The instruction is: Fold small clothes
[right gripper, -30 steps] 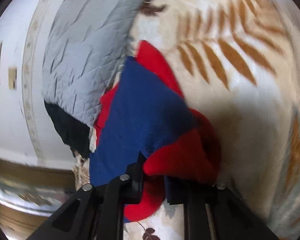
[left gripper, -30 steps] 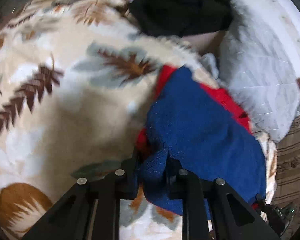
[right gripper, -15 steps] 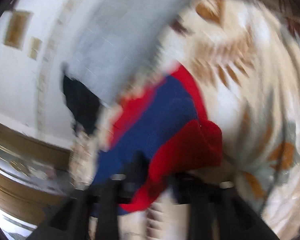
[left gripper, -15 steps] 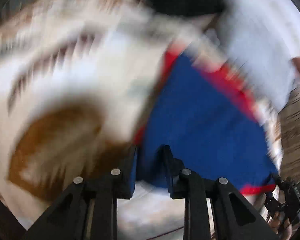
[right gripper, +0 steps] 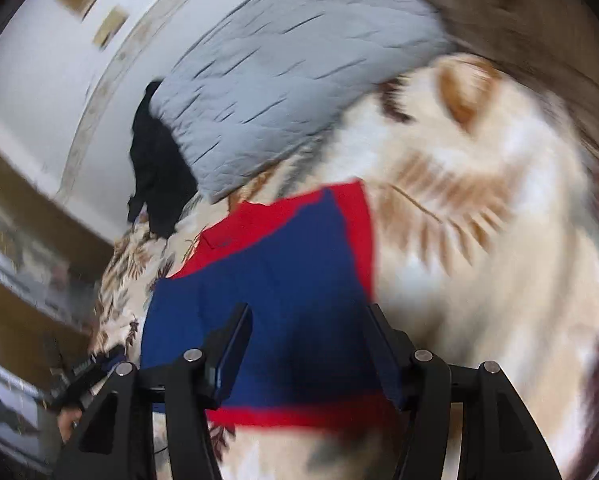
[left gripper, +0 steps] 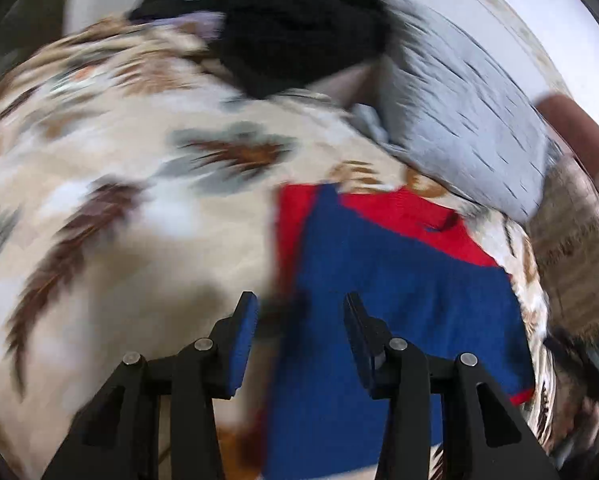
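A small blue and red garment (left gripper: 383, 280) lies flat on a cream blanket with a leaf print (left gripper: 119, 200). It also shows in the right wrist view (right gripper: 283, 280), blue on top with red edges. My left gripper (left gripper: 299, 312) is open and empty above the garment's left edge. My right gripper (right gripper: 309, 320) is open and empty above the garment's near edge. Both views are blurred by motion.
A grey quilted pillow (left gripper: 467, 120) lies behind the garment and shows in the right wrist view (right gripper: 283, 80). A black garment (left gripper: 299, 28) is heaped at the back, also in the right wrist view (right gripper: 159, 168). A white wall (right gripper: 31, 60) stands behind.
Both grippers were shut on the garment's corners and have opened. The garment now lies flat on the blanket, and both grippers have drawn back from it.
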`<state>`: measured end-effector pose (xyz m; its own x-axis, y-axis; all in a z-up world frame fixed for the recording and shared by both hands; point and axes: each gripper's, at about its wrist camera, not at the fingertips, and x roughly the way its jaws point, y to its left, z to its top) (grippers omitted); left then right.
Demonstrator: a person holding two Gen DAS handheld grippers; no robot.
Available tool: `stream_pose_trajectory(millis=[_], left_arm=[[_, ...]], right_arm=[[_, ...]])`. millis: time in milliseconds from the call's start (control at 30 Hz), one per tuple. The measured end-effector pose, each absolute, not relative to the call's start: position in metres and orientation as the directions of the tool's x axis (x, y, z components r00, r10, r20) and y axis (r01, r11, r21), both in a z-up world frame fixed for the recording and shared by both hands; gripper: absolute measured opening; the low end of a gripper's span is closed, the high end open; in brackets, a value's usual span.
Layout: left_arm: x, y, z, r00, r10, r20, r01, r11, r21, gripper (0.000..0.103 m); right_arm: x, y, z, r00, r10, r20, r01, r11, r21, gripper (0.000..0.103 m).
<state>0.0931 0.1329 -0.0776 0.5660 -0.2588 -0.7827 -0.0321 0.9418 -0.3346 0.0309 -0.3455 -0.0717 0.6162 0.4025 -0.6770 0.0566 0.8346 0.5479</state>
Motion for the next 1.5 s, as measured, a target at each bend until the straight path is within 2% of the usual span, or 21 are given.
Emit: stream_pose_trajectory(millis=[167,267,300,333,400,433,500,600,733,800,833,933,1000,1067,1167,1267,1300,1367,1400,1433,1500], left_arm=[[0.142,0.102,-0.095,0.527,-0.183,-0.830,-0.028,0.972,-0.232,0.045],[0.152,0.101,-0.105,0.502,-0.178,-0.846,-0.041,0.973,-0.229,0.043],[0.154,0.101,-0.106,0.510,-0.173,-0.843,-0.039,0.974,-0.224,0.038],[0.153,0.099,-0.104,0.519,-0.150,-0.841,-0.030,0.981,-0.194,0.017],[0.153,0.098,-0.101,0.523,-0.133,-0.842,-0.014,0.986,-0.165,0.009],[0.153,0.098,-0.098,0.528,-0.132,-0.839,-0.009,0.987,-0.161,0.008],[0.146,0.096,-0.082,0.571,-0.132,-0.810,0.008,0.988,-0.156,0.007],[0.138,0.097,-0.056,0.641,-0.150,-0.753,0.021,0.984,-0.178,0.007],[0.158,0.093,-0.079,0.604,-0.107,-0.790,-0.012,0.990,-0.144,0.009],[0.169,0.095,-0.110,0.500,-0.093,-0.861,-0.047,0.990,-0.134,0.011],[0.164,0.097,-0.109,0.522,-0.105,-0.846,-0.050,0.987,-0.153,0.013],[0.144,0.104,-0.090,0.555,-0.079,-0.828,-0.071,0.987,-0.142,0.031],[0.123,0.110,-0.069,0.604,-0.071,-0.794,-0.084,0.985,-0.152,0.032],[0.096,0.108,-0.050,0.654,-0.077,-0.753,-0.074,0.983,-0.165,0.040],[0.061,0.094,-0.041,0.691,-0.125,-0.712,-0.010,0.983,-0.182,0.054],[0.042,0.076,-0.056,0.669,-0.151,-0.728,0.032,0.984,-0.175,0.056],[0.045,0.074,-0.068,0.645,-0.131,-0.753,0.026,0.989,-0.149,0.056],[0.052,0.071,-0.102,0.524,-0.035,-0.851,-0.015,0.999,-0.050,0.055],[0.048,0.078,-0.114,0.487,-0.035,-0.872,-0.030,0.998,-0.056,0.055],[0.044,0.082,-0.113,0.513,-0.040,-0.858,-0.037,0.997,-0.068,0.055],[0.035,0.090,-0.103,0.541,0.016,-0.841,-0.098,0.994,-0.044,0.055]], right_arm=[[0.106,-0.333,-0.087,0.573,0.364,-0.734,0.043,0.881,0.471,0.062],[0.131,-0.327,-0.106,0.531,0.354,-0.770,0.062,0.890,0.452,0.058],[0.134,-0.326,-0.109,0.524,0.354,-0.775,0.056,0.894,0.446,0.053],[0.138,-0.322,-0.113,0.507,0.352,-0.787,0.039,0.903,0.429,0.048],[0.144,-0.312,-0.117,0.480,0.315,-0.819,0.015,0.930,0.366,0.015],[0.147,-0.308,-0.118,0.464,0.291,-0.836,0.005,0.944,0.331,0.007],[0.145,-0.300,-0.111,0.468,0.251,-0.847,-0.029,0.963,0.269,0.007],[0.135,-0.305,-0.072,0.580,0.205,-0.789,-0.035,0.973,0.227,0.006],[0.144,-0.314,-0.062,0.627,0.158,-0.763,0.017,0.976,0.216,0.006],[0.159,-0.313,-0.097,0.543,0.161,-0.824,0.042,0.975,0.218,0.011],[0.164,-0.314,-0.115,0.487,0.165,-0.857,0.064,0.973,0.224,0.011],[0.142,-0.314,-0.118,0.535,0.143,-0.833,0.062,0.976,0.207,0.024],[0.120,-0.319,-0.099,0.584,0.136,-0.800,0.094,0.968,0.233,0.069],[0.095,-0.325,-0.073,0.656,0.168,-0.736,0.118,0.940,0.319,0.070],[0.061,-0.318,-0.051,0.690,0.380,-0.616,0.027,0.837,0.547,0.071],[0.039,-0.296,-0.059,0.645,0.550,-0.530,-0.068,0.732,0.678,0.077],[0.030,-0.290,-0.079,0.611,0.583,-0.535,-0.047,0.701,0.711,0.077],[0.019,-0.295,-0.114,0.567,0.535,-0.626,0.091,0.715,0.693,0.077],[0.003,-0.309,-0.137,0.550,0.502,-0.667,0.218,0.686,0.695,0.068],[-0.015,-0.322,-0.142,0.598,0.530,-0.601,0.228,0.606,0.762,0.066],[-0.049,-0.337,-0.136,0.640,0.488,-0.593,0.262,0.588,0.765,0.069]])
